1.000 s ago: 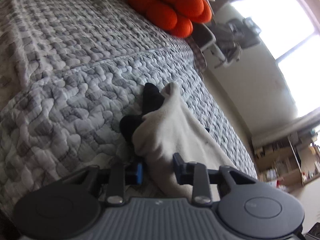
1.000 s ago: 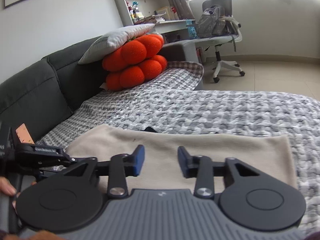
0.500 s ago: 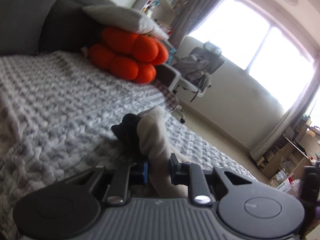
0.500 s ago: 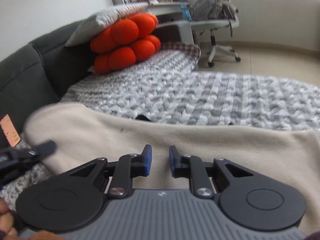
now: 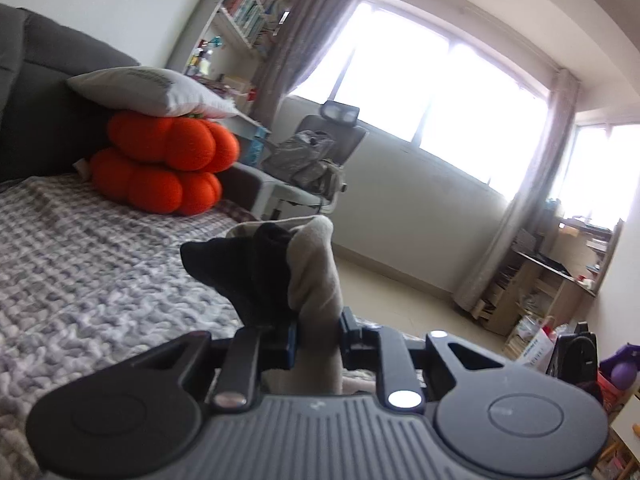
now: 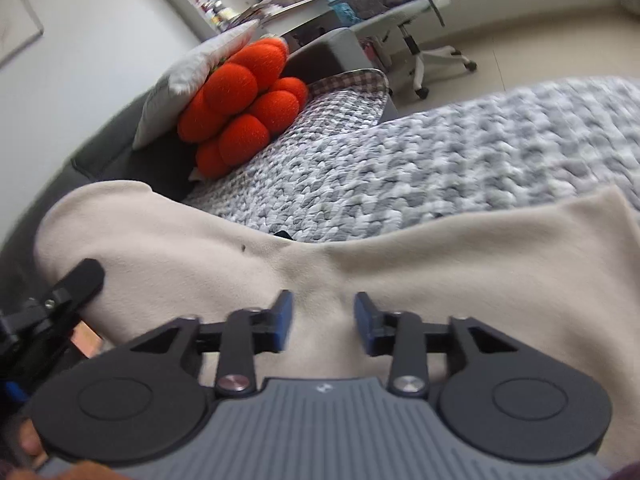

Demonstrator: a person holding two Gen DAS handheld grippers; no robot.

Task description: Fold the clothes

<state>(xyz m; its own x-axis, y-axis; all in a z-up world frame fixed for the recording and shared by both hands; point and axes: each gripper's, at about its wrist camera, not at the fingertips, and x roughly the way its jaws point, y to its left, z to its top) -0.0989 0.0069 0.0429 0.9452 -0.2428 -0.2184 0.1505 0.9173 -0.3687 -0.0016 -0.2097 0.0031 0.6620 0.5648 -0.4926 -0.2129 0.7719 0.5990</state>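
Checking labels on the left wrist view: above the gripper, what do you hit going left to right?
Pillow → orange cushion → lifted beige garment → office chair → window → cluttered shelves.

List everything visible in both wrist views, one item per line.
beige garment: 1, beige with a black part at one end, lifted over the bed, pinched in both grippers
quilt: 1, grey and white, covering the bed
orange cushion: 1, orange, lumpy, at the head of the bed
pillow: 1, light grey, lying on the orange cushion
headboard: 1, dark grey, behind the cushions
office chair: 1, grey, by the window, piled with items
bookshelf: 1, white, on the wall
window: large, bright, with grey curtains
left gripper: 1, black, blue pads, shut on the garment
right gripper: 1, black, blue pads, fabric between its fingers
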